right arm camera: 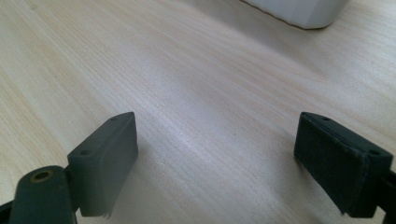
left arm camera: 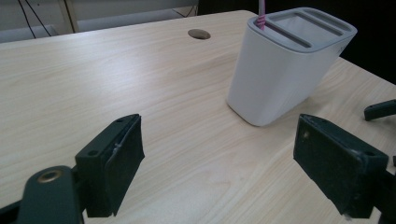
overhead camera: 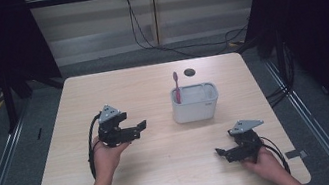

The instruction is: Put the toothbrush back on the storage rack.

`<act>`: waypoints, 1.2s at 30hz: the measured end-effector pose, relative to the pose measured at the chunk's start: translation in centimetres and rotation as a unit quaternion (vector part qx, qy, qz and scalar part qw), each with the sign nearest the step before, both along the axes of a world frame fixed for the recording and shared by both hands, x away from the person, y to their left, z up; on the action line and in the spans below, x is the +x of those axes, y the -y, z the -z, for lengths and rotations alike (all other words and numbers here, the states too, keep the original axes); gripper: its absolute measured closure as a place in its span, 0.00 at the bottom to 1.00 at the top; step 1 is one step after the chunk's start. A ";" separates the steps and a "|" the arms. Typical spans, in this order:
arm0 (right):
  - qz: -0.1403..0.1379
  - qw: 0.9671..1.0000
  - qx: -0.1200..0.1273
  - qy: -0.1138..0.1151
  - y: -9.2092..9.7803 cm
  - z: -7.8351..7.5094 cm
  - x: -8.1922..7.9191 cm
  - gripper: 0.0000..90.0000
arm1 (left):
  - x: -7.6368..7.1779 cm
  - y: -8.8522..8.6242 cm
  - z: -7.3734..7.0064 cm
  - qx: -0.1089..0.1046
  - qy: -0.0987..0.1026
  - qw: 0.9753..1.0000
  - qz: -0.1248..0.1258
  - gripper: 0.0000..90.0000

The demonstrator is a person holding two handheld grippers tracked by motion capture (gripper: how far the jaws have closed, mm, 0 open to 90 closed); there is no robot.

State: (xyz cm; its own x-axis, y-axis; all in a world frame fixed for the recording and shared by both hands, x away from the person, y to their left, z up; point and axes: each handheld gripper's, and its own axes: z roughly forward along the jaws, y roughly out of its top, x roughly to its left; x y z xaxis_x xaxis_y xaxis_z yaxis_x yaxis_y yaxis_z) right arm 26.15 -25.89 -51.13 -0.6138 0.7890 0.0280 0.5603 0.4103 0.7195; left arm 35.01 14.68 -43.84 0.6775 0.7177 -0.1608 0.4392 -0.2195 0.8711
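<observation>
Dark curtains and a pale back wall ring a light wood desk [overhead camera: 166, 173] with a small round hole [overhead camera: 189, 72] near its far edge. White slotted holder [overhead camera: 194, 102] stands right of centre toward the far side, pink toothbrush [overhead camera: 176, 86] upright in its left slot, head up. Left gripper [overhead camera: 139, 128] hovers left of the holder, jaws spread wide and empty, pointed at it; in the left gripper view the holder [left arm camera: 280, 70] sits ahead and right, apart from both jaws. Right gripper [overhead camera: 222, 153] sits low near the desk's near right, jaws also released, nothing between them, bare wood ahead in the right gripper view. Risks, as a guess: a wide-open left approach could clip the holder wall and tip or slide it, since it looks light and narrow-based; grabbing the brush off-axis could drag the holder along. Room: plenty of bare desk left and in front of the holder; right gripper is near the desk's right and front edges, so less margin there.
</observation>
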 end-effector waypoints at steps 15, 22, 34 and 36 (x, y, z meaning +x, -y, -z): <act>0.000 1.000 0.000 0.000 0.0 0.0 0.0 0.14 | -0.6 -1.8 0.9 0.009 -0.012 1.000 0.000 0.17; 0.000 1.000 0.000 0.000 0.0 0.0 0.0 0.14 | -0.8 -2.5 1.7 0.011 -0.020 1.000 0.001 0.17; 0.000 1.000 -0.001 0.000 0.0 0.0 0.0 0.14 | -1.3 -3.6 3.0 0.018 -0.033 0.999 0.002 0.17; 0.000 1.000 0.000 0.000 0.0 0.0 0.0 0.14 | -1.3 -3.9 3.2 0.021 -0.034 0.999 0.004 0.17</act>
